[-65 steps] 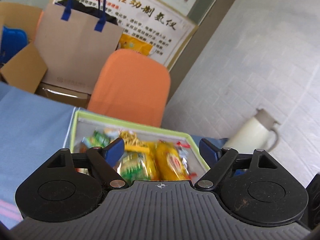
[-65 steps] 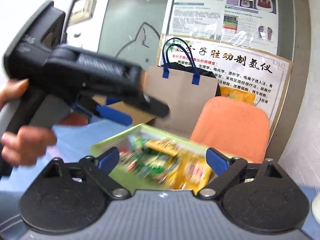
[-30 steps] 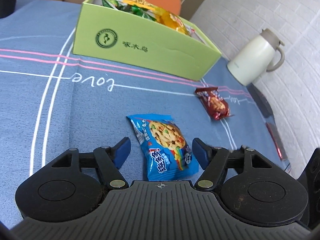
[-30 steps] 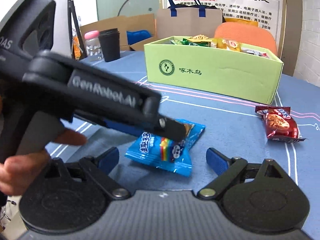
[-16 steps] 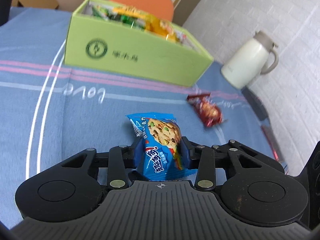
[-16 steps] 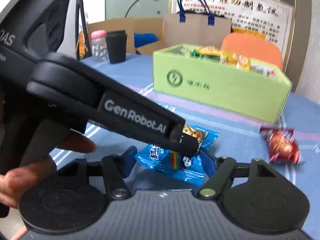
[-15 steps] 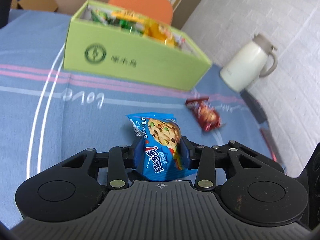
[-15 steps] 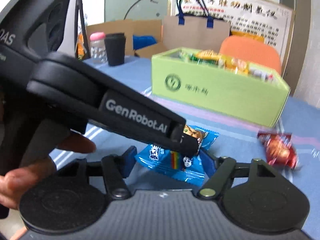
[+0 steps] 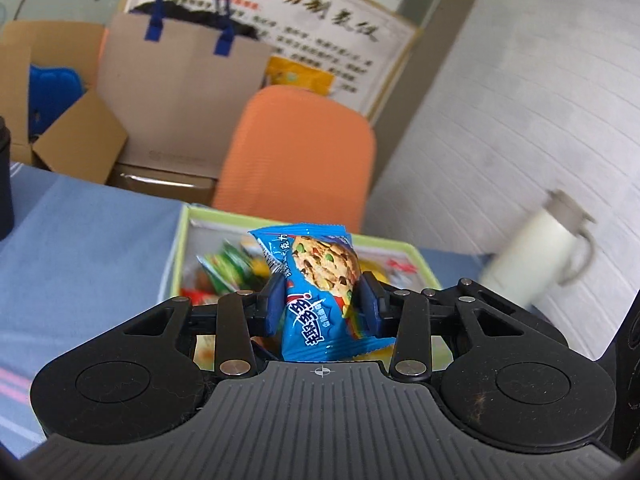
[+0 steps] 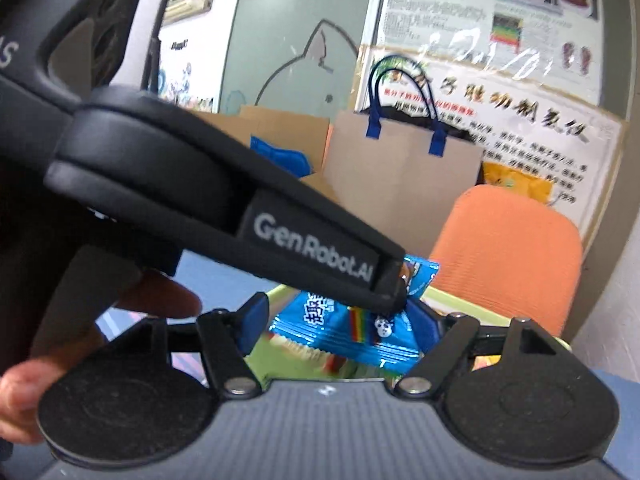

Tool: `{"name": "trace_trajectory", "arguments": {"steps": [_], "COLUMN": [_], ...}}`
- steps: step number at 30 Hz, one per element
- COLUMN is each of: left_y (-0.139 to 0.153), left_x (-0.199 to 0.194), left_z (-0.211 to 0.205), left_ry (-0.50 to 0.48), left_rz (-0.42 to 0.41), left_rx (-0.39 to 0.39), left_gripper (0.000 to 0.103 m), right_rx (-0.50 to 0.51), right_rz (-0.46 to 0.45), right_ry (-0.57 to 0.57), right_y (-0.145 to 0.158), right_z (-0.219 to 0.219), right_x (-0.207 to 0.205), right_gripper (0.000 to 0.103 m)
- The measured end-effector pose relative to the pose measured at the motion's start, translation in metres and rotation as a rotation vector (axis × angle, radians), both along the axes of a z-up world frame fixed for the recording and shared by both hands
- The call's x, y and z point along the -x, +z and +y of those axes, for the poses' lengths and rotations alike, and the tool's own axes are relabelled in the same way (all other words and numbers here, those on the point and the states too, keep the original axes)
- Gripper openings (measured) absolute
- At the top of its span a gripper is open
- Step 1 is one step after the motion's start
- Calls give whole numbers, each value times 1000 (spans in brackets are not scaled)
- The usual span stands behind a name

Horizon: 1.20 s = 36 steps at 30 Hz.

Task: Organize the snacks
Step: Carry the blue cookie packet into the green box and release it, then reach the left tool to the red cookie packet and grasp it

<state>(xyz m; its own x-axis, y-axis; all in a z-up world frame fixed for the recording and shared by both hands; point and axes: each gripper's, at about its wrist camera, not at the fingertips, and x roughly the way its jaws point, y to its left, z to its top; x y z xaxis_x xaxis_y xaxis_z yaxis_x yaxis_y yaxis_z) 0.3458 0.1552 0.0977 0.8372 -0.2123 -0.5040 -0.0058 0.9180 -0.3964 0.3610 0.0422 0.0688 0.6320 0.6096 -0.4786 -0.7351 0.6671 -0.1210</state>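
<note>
My left gripper (image 9: 322, 306) is shut on a blue cookie packet (image 9: 320, 284) and holds it in the air above the green snack box (image 9: 178, 248), which holds several snack packets. In the right wrist view the same blue packet (image 10: 332, 328) sits between my right gripper's fingers (image 10: 250, 322), with the left gripper's black body (image 10: 224, 208) across the view. My right gripper (image 10: 338, 330) also appears closed on the packet from the sides.
An orange chair (image 9: 296, 152) stands behind the box. A brown paper bag (image 9: 180, 92) and cardboard boxes (image 9: 52, 92) are at the back left. A white thermos (image 9: 536, 252) stands at the right. The blue tablecloth (image 9: 80, 248) lies left of the box.
Both grippers closed on the blue packet on the table, then lifted it up and forward over the green box. The red packet has dropped out of view.
</note>
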Motion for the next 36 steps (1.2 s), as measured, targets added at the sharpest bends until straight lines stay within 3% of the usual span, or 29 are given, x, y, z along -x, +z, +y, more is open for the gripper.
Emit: {"name": "trace_trajectory", "arguments": {"steps": [4, 7, 9, 11, 12, 14, 17, 19, 22, 24, 27, 29, 31, 33, 36], "left_y": [-21, -42, -44, -40, -35, -20, 2, 9, 2, -18, -62, -89, -103, -104, -101], "left_x": [-35, -44, -42, -36, -31, -12, 21, 41, 69, 83, 79, 62, 46, 33, 11], "left_z": [18, 22, 27, 31, 32, 31, 24, 18, 3, -14, -59, -86, -103, -111, -124], "left_ry": [30, 30, 22, 8, 6, 11, 14, -18, -71, -118, -225, -277, -303, -291, -271], "left_rz": [86, 126, 102, 83, 62, 3, -85, -114, -117, -82, 54, 192, 279, 295, 320], "left_rx": [5, -10, 15, 70, 84, 83, 69, 76, 112, 154, 223, 269, 339, 382, 356], "left_gripper": [18, 25, 31, 46, 47, 58, 68, 69, 76, 78, 76, 63, 61, 64, 67], "right_rx": [25, -2, -9, -24, -33, -69, -185, -225, -176, -120, -112, -85, -25, -8, -30], "right_rz": [94, 138, 133, 114, 81, 9, -1, 12, 57, 106, 224, 238, 203, 191, 218], "right_ry": [29, 26, 23, 18, 7, -22, -58, -98, -219, -322, -435, -452, -459, -426, -361], "right_y": [-24, -36, -35, -27, -20, -6, 12, 9, -16, -39, -65, -74, -74, -72, -69], "right_z": [15, 16, 12, 6, 0, -21, -66, -97, -137, -161, -191, -201, -200, -202, -208], "right_x": [-33, -41, -38, -31, -22, 1, 35, 59, 87, 96, 93, 86, 85, 77, 71], "right_gripper": [81, 85, 85, 88, 91, 95, 95, 103, 103, 103, 103, 103, 102, 102, 102]}}
